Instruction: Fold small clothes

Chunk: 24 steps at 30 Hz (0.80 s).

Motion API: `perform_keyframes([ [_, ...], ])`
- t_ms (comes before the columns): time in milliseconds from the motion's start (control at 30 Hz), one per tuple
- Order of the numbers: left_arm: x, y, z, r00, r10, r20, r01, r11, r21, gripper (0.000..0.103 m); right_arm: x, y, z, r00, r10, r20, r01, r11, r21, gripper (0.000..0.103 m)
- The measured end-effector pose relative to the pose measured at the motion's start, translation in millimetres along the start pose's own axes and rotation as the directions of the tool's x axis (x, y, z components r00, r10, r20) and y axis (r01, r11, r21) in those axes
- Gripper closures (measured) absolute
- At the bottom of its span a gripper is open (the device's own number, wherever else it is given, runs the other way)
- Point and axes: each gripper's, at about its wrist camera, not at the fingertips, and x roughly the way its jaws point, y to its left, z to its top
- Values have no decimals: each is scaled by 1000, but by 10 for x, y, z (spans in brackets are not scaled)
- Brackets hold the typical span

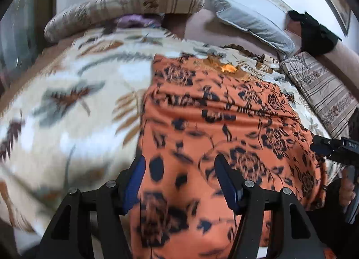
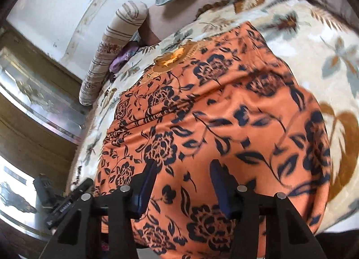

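Note:
An orange garment (image 1: pixel 213 124) with dark blue flowers lies spread on a cream leaf-print blanket (image 1: pixel 67 101) on a bed. My left gripper (image 1: pixel 180 169) hovers open over the garment's near left part, its blue pads (image 1: pixel 134 182) apart with only flat cloth below them. In the right wrist view the same garment (image 2: pixel 224 124) fills the middle. My right gripper (image 2: pixel 184 175) stands open above its near edge, nothing pinched. The right gripper (image 1: pixel 332 146) also shows at the garment's right side with a hand on it. The left gripper's body (image 2: pixel 60 200) shows at lower left.
A striped bolster (image 1: pixel 116 9) and a grey pillow (image 1: pixel 246 21) lie at the head of the bed, with a purple cloth (image 1: pixel 134 21) tucked beside the bolster. A second striped cushion (image 1: pixel 320 88) lies right. A black item (image 1: pixel 314 32) sits on the headboard. Wood and glass furniture (image 2: pixel 33 92) flanks the bed.

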Motion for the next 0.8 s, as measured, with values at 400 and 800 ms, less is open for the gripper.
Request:
perform_keyframes([
  [400,742,269,998,999,26,46,-24,999,-44,33,312,-428,1136,979,-202,30,199,977,76,53],
  [800,1312,366,1011,983,143,-116,-150,987,-55,32,624,-706,1340,974,-225,32,220,968,119,55],
])
